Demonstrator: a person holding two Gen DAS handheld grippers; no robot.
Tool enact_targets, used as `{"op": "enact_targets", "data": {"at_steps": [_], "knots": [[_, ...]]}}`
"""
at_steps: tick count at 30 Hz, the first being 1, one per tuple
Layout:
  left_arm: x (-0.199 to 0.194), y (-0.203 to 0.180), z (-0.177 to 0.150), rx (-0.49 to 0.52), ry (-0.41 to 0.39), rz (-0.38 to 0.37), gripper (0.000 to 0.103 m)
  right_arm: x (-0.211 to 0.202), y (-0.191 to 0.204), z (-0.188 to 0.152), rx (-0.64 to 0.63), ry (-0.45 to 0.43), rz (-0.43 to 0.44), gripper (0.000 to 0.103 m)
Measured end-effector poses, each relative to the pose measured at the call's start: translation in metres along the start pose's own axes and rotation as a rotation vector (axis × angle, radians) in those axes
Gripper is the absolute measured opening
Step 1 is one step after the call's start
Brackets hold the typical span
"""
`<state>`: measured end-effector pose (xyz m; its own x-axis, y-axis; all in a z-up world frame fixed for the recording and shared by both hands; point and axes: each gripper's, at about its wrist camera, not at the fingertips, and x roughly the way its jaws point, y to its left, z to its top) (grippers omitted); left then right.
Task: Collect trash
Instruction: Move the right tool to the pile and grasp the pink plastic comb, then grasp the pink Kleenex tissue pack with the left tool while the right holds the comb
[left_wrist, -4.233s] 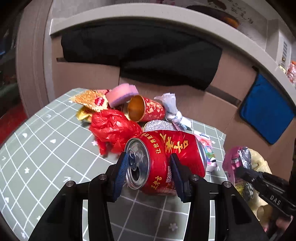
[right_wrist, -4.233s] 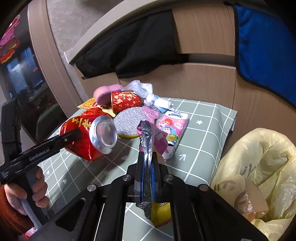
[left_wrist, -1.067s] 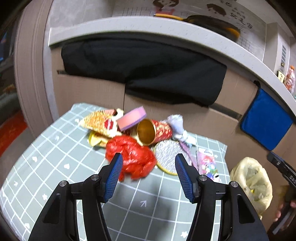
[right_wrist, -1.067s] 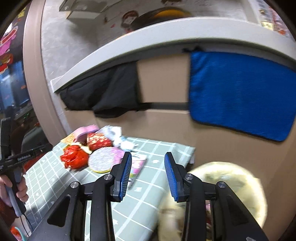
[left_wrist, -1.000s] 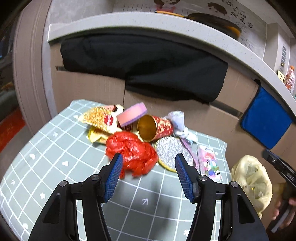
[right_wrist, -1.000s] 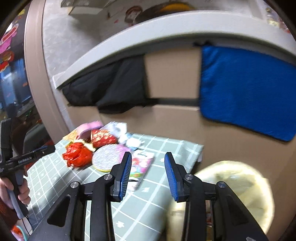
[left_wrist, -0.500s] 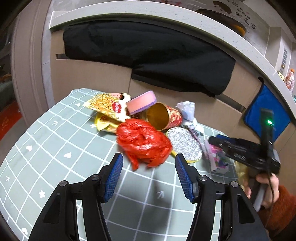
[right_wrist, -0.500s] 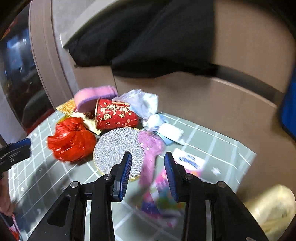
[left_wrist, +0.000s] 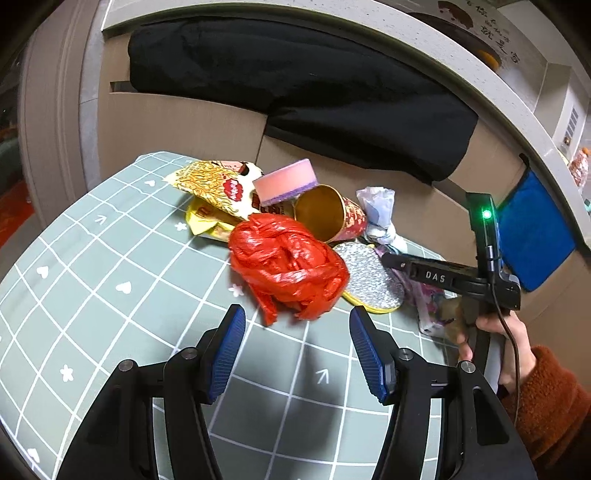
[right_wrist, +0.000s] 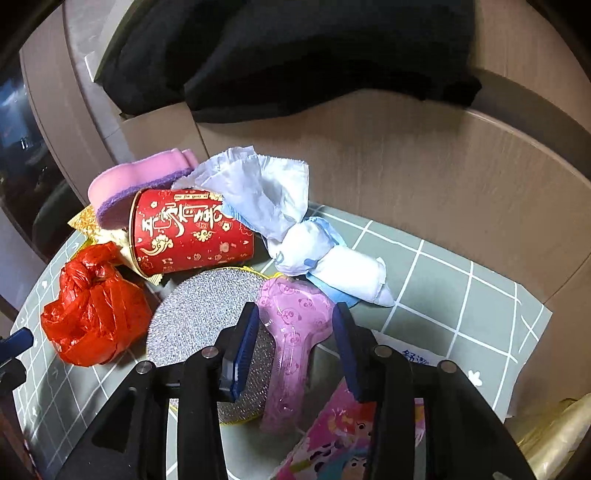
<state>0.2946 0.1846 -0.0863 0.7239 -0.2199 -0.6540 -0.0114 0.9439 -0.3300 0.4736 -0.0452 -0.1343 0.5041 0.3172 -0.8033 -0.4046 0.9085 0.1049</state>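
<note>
A pile of trash lies on the green grid tablecloth (left_wrist: 110, 295). My left gripper (left_wrist: 297, 326) is open and empty, just short of a crumpled red plastic bag (left_wrist: 288, 264). My right gripper (right_wrist: 295, 321) is open, its fingers on either side of a pink plastic wrapper (right_wrist: 291, 325) that lies partly on a silver glitter disc (right_wrist: 207, 310). The red bag also shows at the left of the right wrist view (right_wrist: 92, 306). The right gripper's body shows in the left wrist view (left_wrist: 443, 275), over the disc (left_wrist: 369, 275).
The pile also holds a red paper cup (right_wrist: 188, 232) on its side, a pink sponge (left_wrist: 286, 181), a yellow snack wrapper (left_wrist: 218, 184), white crumpled tissue (right_wrist: 280, 218) and a cartoon packet (right_wrist: 343, 443). A yellow trash bag (right_wrist: 554, 435) sits off the table's right edge.
The red can and the wrapper held 4.2 s ago are gone from both grippers. Over the last second both grippers moved back to the pile; the right one came down around the pink wrapper.
</note>
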Motion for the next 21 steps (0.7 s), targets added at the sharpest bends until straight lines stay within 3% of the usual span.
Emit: {"op": "enact_targets", "data": {"at_steps": [6, 14, 21], "knots": [[-0.003, -0.003, 0.0, -0.002, -0.008, 0.004, 0.059, -0.01, 0.005, -0.015, -0.003, 0.047, 0.114, 0.014], [-0.008, -0.011, -0.002, -0.017, -0.013, -0.027, 0.059, -0.072, 0.021, -0.039, -0.054, -0.04, 0.189, 0.014], [-0.004, -0.036, -0.004, 0.013, 0.0, -0.083, 0.059, -0.129, 0.002, -0.05, -0.045, -0.158, 0.084, 0.014]]}}
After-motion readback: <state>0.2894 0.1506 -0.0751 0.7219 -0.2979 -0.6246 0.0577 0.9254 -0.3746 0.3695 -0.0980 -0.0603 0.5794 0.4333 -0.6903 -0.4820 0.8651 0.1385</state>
